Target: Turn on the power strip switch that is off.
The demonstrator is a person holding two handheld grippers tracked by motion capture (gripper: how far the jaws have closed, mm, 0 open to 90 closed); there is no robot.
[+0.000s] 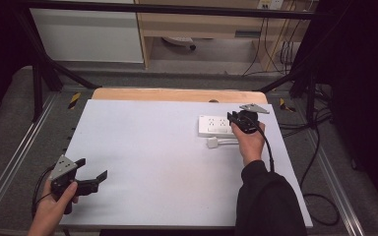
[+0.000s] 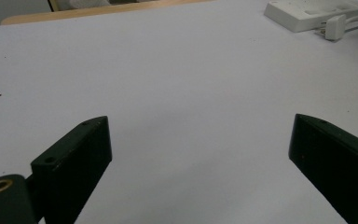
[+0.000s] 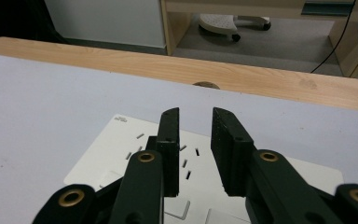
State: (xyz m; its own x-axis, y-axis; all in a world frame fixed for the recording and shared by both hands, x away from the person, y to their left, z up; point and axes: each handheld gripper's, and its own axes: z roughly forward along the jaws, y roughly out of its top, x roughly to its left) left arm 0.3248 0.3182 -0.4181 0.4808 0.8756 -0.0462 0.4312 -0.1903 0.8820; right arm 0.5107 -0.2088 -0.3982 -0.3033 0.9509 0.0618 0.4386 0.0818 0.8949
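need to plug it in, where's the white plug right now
In the high view the white plug lies on the table's far right part, just in front of the white power strip, left of the right gripper.

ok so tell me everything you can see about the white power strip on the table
The power strip is a flat white rectangular block that looks like plastic. It lies face up on the pale grey table top, toward the far right. Dark socket slots and square switch-like panels mark its top, with a small logo at one corner. A white plug on a white cable lies just beside its near edge. The right gripper hovers over it, jaws narrow with nothing between them; whether they touch it cannot be told.
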